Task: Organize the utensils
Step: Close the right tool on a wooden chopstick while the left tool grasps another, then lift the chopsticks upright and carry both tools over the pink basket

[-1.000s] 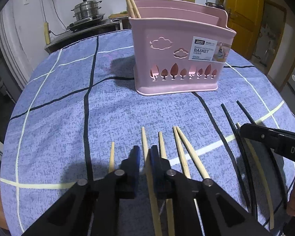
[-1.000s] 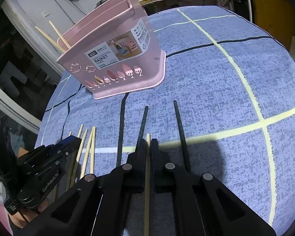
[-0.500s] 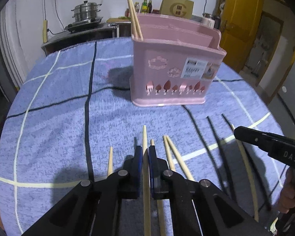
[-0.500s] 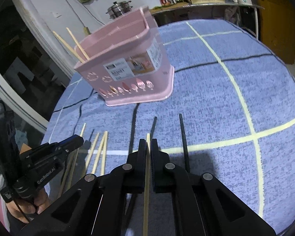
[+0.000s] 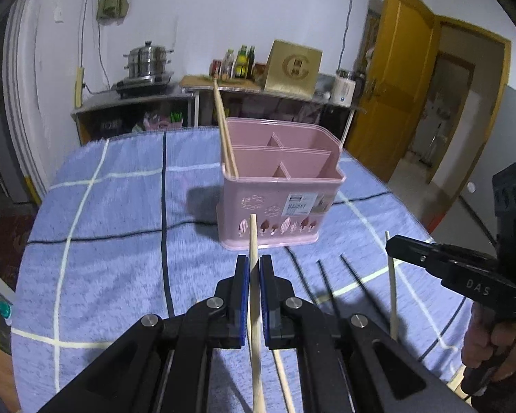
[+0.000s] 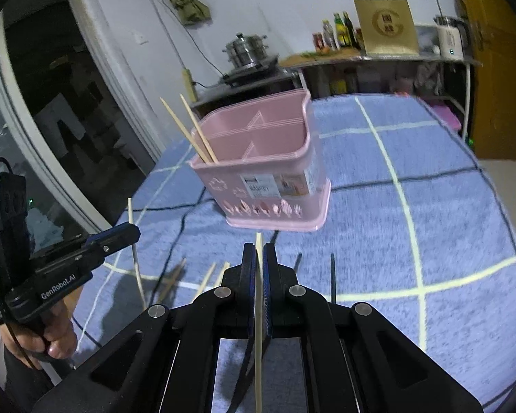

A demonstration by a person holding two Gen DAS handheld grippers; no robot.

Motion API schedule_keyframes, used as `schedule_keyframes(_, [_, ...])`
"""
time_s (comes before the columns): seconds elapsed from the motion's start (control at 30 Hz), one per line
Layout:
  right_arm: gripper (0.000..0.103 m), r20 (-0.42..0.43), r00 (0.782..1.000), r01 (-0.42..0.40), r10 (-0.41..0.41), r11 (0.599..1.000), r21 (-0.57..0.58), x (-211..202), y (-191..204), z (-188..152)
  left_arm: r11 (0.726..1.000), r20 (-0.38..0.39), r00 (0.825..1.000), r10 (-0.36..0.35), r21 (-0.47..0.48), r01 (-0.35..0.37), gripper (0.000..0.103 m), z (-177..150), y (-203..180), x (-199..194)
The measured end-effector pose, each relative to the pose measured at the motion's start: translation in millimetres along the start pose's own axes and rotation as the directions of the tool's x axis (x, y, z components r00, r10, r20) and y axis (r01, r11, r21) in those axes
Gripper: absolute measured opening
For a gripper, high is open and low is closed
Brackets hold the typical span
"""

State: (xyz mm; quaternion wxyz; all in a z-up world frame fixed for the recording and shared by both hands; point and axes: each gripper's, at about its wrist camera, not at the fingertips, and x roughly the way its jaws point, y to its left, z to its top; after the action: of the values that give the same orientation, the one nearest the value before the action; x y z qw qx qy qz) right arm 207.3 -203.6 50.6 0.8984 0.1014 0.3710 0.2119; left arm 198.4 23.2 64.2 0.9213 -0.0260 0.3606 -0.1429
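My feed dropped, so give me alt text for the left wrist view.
The left gripper is shut on a pale wooden chopstick, aimed at the pink plastic utensil basket on the blue checked tablecloth. Black chopsticks lie nearby.

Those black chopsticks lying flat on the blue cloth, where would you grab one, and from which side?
Take a black chopstick near the end facing the person, coming down from above with the jaws straddling its thin shaft crosswise. It lies flat on the tablecloth, pointing towards the pink basket, and its neighbour lies close, so pinch narrowly, probably.
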Motion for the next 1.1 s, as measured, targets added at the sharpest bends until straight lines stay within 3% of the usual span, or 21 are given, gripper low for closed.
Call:
schedule_keyframes(0.3, [0.004,0.075,0.997,-0.002,0.007,0.997,-0.072,-24.2,14.9,8.4,1.0,0.064,0.998,-0.025,0.006,0.025,0.006,11.1,-8.8,-31.7])
schedule_keyframes(1.1, [0.004,0.158,0.987,0.019,0.005,0.988,-0.15,-57.9,20.6,16.9,0.999,0.086,0.996,-0.031,0.044,0.027,0.006,21.1,-27.7,-50.8])
